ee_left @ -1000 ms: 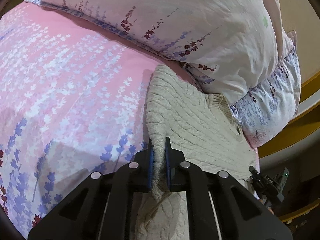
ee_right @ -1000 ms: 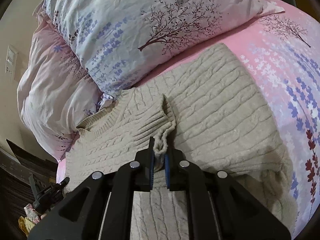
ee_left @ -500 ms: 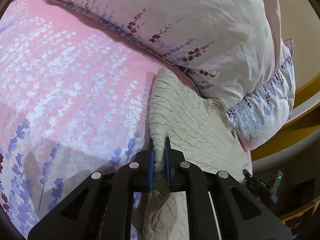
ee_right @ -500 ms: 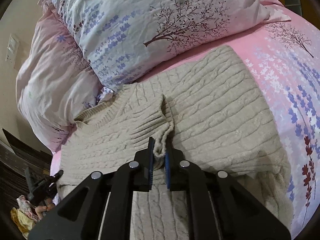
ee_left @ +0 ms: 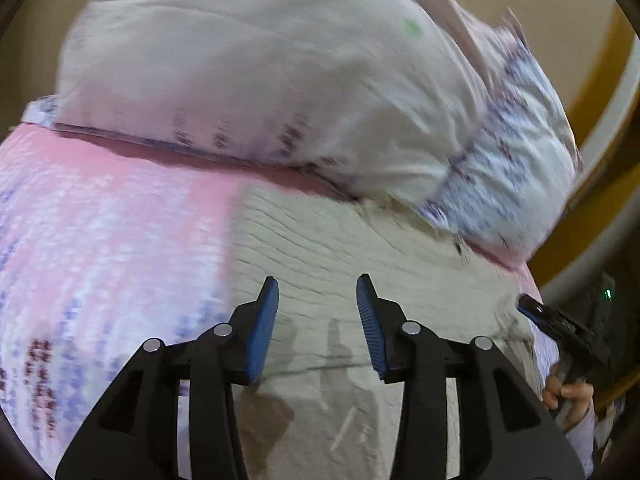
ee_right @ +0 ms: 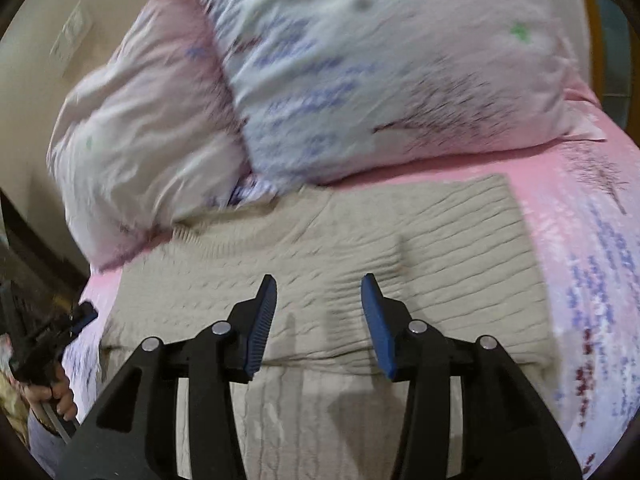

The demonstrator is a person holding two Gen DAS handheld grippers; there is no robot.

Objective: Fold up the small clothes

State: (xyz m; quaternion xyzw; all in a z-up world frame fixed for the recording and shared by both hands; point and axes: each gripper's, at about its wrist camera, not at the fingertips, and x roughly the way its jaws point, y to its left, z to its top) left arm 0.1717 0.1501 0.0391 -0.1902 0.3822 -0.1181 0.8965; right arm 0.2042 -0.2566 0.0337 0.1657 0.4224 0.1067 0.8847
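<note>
A beige cable-knit sweater (ee_left: 352,248) lies flat on the pink floral bed sheet (ee_left: 112,216), its collar toward the pillows. It also shows in the right wrist view (ee_right: 400,248), with one folded layer across its upper part. My left gripper (ee_left: 317,284) is open and empty just above the sweater. My right gripper (ee_right: 319,284) is open and empty above the sweater's middle. The right gripper also shows at the right edge of the left wrist view (ee_left: 560,324), held in a hand, and the left gripper at the left edge of the right wrist view (ee_right: 60,332). Both views are motion-blurred.
Two large floral pillows (ee_left: 260,64) (ee_right: 380,72) lie against the head of the bed, just beyond the sweater's collar. A wooden bed frame (ee_left: 608,152) runs along the right side. A wall with a switch plate (ee_right: 72,36) stands behind the pillows.
Both grippers have opened and let go of the sweater folds they pinched. The sweater now lies flat, and both cameras have swung so the pillows fill more of the views.
</note>
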